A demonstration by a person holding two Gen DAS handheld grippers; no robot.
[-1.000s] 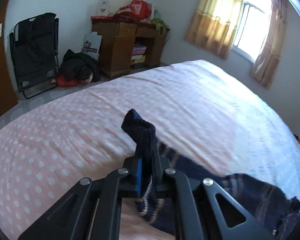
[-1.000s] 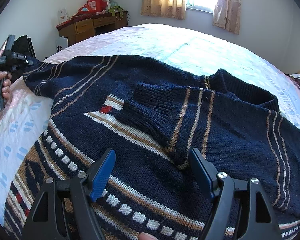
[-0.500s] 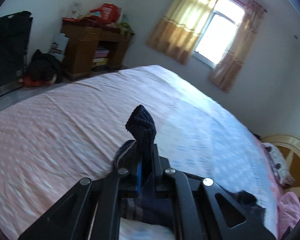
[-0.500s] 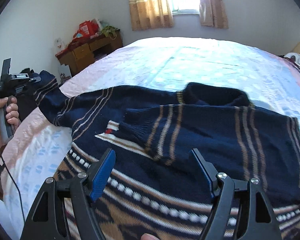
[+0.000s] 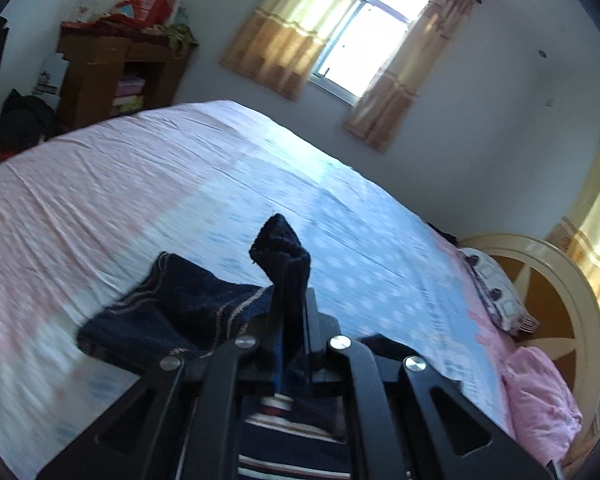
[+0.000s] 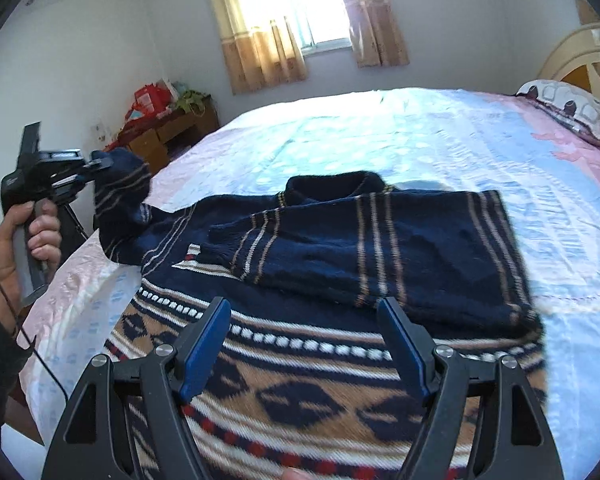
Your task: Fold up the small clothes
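A navy knitted sweater (image 6: 380, 240) with tan stripes and a patterned hem lies spread on the bed (image 6: 440, 140). One sleeve (image 6: 236, 248) is folded across its chest. My left gripper (image 5: 290, 320) is shut on the cuff (image 5: 280, 248) of the other sleeve and holds it lifted above the bed at the left, where it also shows as the left gripper (image 6: 100, 166) in a hand. My right gripper (image 6: 304, 340) hangs open over the patterned hem with nothing between its fingers.
A wooden cabinet (image 5: 116, 76) with clutter on top stands by the far wall. A curtained window (image 6: 300, 20) lights the room. A pillow (image 6: 568, 106) and a pink cloth (image 5: 536, 396) lie near the cream headboard (image 5: 560, 280). A cable (image 6: 40, 356) hangs from the hand.
My left gripper has risen and swung rightward with the sleeve cuff, pulling the sleeve up off the bed. My right gripper has drawn back and up, so more of the sweater shows.
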